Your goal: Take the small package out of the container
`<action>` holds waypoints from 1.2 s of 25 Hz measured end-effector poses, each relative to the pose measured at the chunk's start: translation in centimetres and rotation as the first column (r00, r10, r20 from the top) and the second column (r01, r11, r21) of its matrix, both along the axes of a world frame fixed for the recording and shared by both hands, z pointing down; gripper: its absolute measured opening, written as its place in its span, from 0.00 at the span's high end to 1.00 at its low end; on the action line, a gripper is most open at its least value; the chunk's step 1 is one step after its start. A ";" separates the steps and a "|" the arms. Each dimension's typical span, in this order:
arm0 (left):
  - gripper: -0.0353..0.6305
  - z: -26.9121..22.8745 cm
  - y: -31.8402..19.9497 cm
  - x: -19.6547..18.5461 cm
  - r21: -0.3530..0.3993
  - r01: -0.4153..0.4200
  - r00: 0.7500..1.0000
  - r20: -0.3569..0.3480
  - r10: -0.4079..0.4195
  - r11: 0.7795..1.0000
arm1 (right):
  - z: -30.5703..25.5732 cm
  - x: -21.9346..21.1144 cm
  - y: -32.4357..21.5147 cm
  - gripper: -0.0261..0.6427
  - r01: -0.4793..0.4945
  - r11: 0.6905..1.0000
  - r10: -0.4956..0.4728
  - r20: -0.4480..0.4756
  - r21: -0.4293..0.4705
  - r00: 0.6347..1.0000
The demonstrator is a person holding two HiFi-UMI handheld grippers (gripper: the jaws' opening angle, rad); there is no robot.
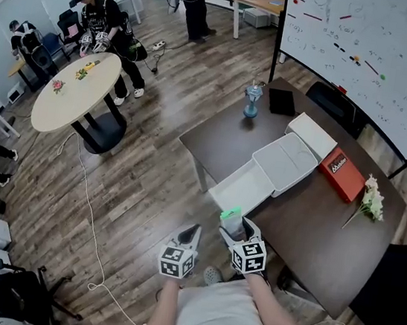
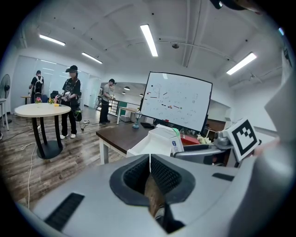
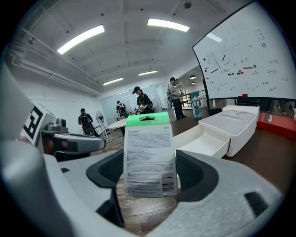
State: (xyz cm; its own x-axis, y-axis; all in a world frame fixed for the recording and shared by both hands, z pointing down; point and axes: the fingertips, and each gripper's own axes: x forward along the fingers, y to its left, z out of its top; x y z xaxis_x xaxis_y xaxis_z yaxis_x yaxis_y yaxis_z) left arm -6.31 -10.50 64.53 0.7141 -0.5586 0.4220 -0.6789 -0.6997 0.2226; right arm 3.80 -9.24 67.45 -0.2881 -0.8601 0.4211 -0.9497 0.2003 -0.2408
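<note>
Head view showed a wood-floored office and a brown table [image 1: 314, 233] bearing the white container [image 1: 249, 187], tray open. Just off the container's open end, the right gripper [image 1: 233, 227] clamped the small package [image 1: 231, 214] upright, outside the tray. The left gripper [image 1: 194, 232], farther from the container, was closed and empty.

The small package [image 3: 150, 155] is sitting upright between the jaws of the right gripper [image 1: 232, 222], by the near edge of the table [image 1: 313, 241]. Just ahead of those jaws the container [image 1: 286, 162] is lying with its drawer [image 1: 243, 190] drawn out toward them, and a second box [image 1: 312, 134] is resting right behind it. A flat box [image 1: 342, 175] and flowers [image 1: 371, 198] are lying to the container's right. The left gripper [image 1: 192, 231] is hanging just left of the right one, over the floor [image 1: 140, 187]. Far ahead and to its left a round table [image 1: 74, 91] is standing.
</note>
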 end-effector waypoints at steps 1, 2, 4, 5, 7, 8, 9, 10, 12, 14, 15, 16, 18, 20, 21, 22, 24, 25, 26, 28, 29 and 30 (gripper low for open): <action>0.94 0.0 0.0 0.1 0.000 -0.003 1.000 0.002 0.003 1.000 | 0.0 0.0 0.0 0.44 -0.002 1.000 0.002 0.002 0.001 1.000; 0.94 0.0 0.1 0.2 0.000 -0.006 1.000 0.003 0.006 1.000 | -0.1 0.1 0.0 0.44 -0.003 1.000 0.003 0.004 0.002 1.000; 0.94 0.0 0.1 0.3 0.001 -0.010 1.000 0.004 0.010 1.000 | -0.1 0.1 0.0 0.44 -0.004 1.000 0.004 0.006 0.006 1.000; 0.94 0.0 0.1 0.2 0.002 -0.010 1.000 0.004 0.010 1.000 | -0.1 0.0 0.0 0.44 -0.004 1.000 0.004 0.007 0.008 1.000; 0.94 0.0 0.1 0.2 0.004 -0.010 1.000 0.005 0.010 1.000 | -0.2 0.0 -0.1 0.44 -0.004 1.000 0.004 0.010 0.011 1.000; 0.94 -0.1 0.0 0.1 0.005 -0.009 1.000 0.005 0.009 1.000 | -0.3 0.0 -0.1 0.44 -0.004 1.000 0.004 0.011 0.011 1.000; 0.94 -0.1 0.0 0.1 0.005 -0.008 1.000 0.006 0.008 1.000 | -0.3 0.0 -0.1 0.44 -0.004 1.000 0.004 0.015 0.011 1.000; 0.94 -0.1 0.0 0.2 0.005 -0.008 1.000 0.006 0.008 1.000 | -0.3 0.0 -0.1 0.44 -0.004 1.000 0.003 0.019 0.011 1.000; 0.94 -0.1 0.1 0.3 0.005 -0.008 1.000 0.005 0.008 1.000 | -0.4 0.0 -0.1 0.44 -0.002 1.000 0.001 0.027 0.011 1.000; 0.94 -0.1 0.1 0.4 0.006 -0.008 1.000 0.004 0.008 1.000 | -0.5 0.0 -0.1 0.44 0.002 1.000 -0.003 0.034 0.017 0.999; 0.94 -0.2 0.1 0.3 0.006 -0.008 1.000 0.005 0.008 1.000 | -0.7 -0.1 -0.2 0.44 0.005 1.000 -0.006 0.038 0.021 0.999; 0.94 -0.2 0.1 0.3 0.006 -0.009 1.000 0.007 0.008 1.000 | -0.8 -0.2 -0.2 0.44 0.009 1.000 -0.010 0.041 0.024 0.999; 0.94 -0.1 0.2 0.3 0.004 -0.010 1.000 0.009 0.009 1.000 | -1.0 -0.4 -0.1 0.44 0.013 1.000 -0.014 0.047 0.027 0.999; 0.94 0.0 0.3 0.4 0.003 -0.011 1.000 0.011 0.011 1.000 | -1.0 -0.4 -0.1 0.44 0.015 0.999 -0.016 0.049 0.030 0.999; 0.94 0.0 0.3 0.4 0.004 -0.012 1.000 0.011 0.012 1.000 | -1.0 -0.3 0.0 0.44 0.014 0.999 -0.016 0.050 0.031 0.999; 0.94 0.0 0.4 0.5 0.004 -0.013 1.000 0.012 0.013 1.000 | -1.0 -0.3 -0.1 0.44 0.014 0.999 -0.016 0.053 0.033 0.998; 0.94 -0.1 0.4 0.5 0.006 -0.016 1.000 0.014 0.016 1.000 | -1.1 -0.4 -0.1 0.44 0.018 0.999 -0.020 0.064 0.037 0.998; 0.94 -0.1 0.4 0.5 0.006 -0.017 1.000 0.015 0.016 1.000 | -1.2 -0.5 -0.1 0.44 0.020 0.999 -0.023 0.071 0.038 0.997; 0.94 -0.1 0.4 0.5 0.006 -0.017 1.000 0.016 0.017 1.000 | -1.2 -0.6 -0.1 0.44 0.023 0.999 -0.025 0.075 0.039 0.997; 0.94 -0.1 0.4 0.3 0.007 -0.018 1.000 0.020 0.018 1.000 | -1.2 -0.9 0.0 0.44 0.026 0.999 -0.029 0.076 0.041 0.997; 0.94 -0.2 0.4 0.2 0.008 -0.018 1.000 0.021 0.018 1.000 | -1.2 -1.0 0.0 0.44 0.027 0.999 -0.030 0.076 0.041 0.997; 0.94 -0.2 0.4 0.2 0.009 -0.020 1.000 0.020 0.019 1.000 | -1.2 -1.1 0.0 0.44 0.027 0.999 -0.031 0.076 0.042 0.997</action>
State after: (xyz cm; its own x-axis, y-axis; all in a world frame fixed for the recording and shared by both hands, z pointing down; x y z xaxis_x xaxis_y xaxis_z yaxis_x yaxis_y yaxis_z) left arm -6.12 -10.10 64.33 0.7161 -0.5488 0.4313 -0.6695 -0.7148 0.2021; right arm 2.68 -9.29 66.20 -0.3431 -0.8670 0.3614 -0.9225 0.2387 -0.3033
